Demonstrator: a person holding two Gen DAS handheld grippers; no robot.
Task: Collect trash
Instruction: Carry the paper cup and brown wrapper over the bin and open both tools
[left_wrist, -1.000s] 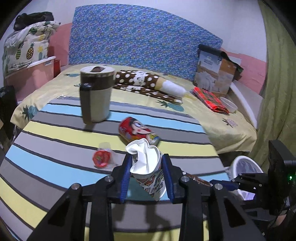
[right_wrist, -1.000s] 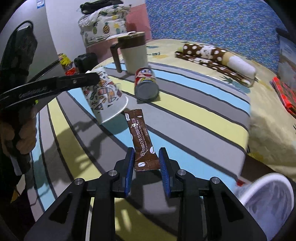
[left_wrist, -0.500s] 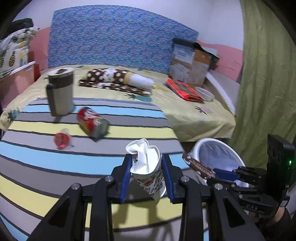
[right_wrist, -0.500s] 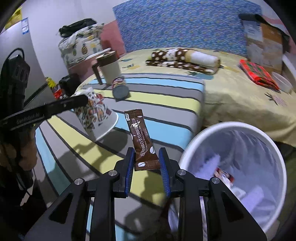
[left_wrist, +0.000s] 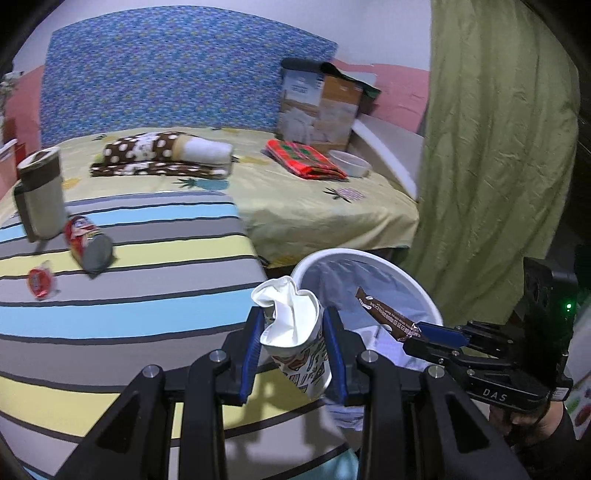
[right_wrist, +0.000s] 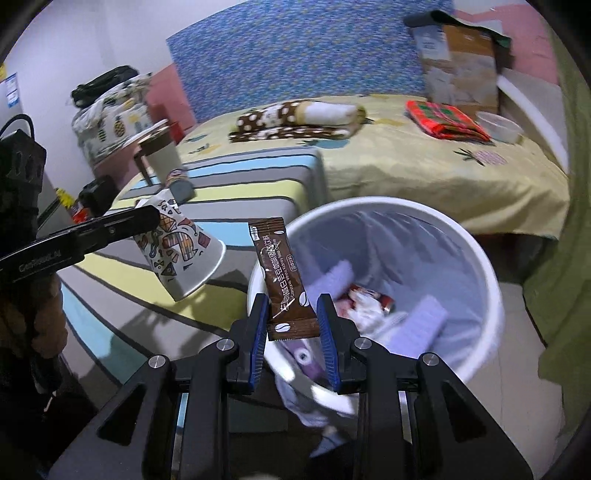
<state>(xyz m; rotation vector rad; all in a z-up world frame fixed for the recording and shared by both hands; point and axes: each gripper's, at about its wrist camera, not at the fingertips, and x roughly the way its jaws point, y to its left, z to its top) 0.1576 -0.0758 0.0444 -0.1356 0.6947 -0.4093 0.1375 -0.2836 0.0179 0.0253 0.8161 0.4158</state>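
Left wrist view shows the left claw (left_wrist: 293, 341) closed on a crumpled paper cup (left_wrist: 295, 332), its blue pads pressing both sides, the cup hanging over the near edge of the striped tabletop (left_wrist: 129, 295) just beside the white trash bin (left_wrist: 369, 258). From the right side of that view the right claw (left_wrist: 421, 334) reaches in over the bin's rim, pinching one end of a brown coffee sachet (left_wrist: 384, 312). Right wrist view has the right claw (right_wrist: 291, 325) clamped on the sachet's (right_wrist: 282, 273) lower end, the packet standing upright above the bin's (right_wrist: 487, 280) near wall; inside lie crumpled wrappers and pale blue pieces. The cup (right_wrist: 181, 251) sits tilted, mouth down, left of the bin. Back on the tabletop a red chip can (left_wrist: 86, 243) lies on its side touching a lidded mug (left_wrist: 40, 199), with a small red jelly cup (left_wrist: 38, 282) near it. Beyond is a yellow bed (left_wrist: 314, 206) carrying a polka-dot roll (left_wrist: 162, 155), a red plaid cloth (left_wrist: 306, 160), a white bowl (left_wrist: 349, 164) and a cardboard box (left_wrist: 317, 107), with a green curtain (left_wrist: 491, 147) hanging right of the bin
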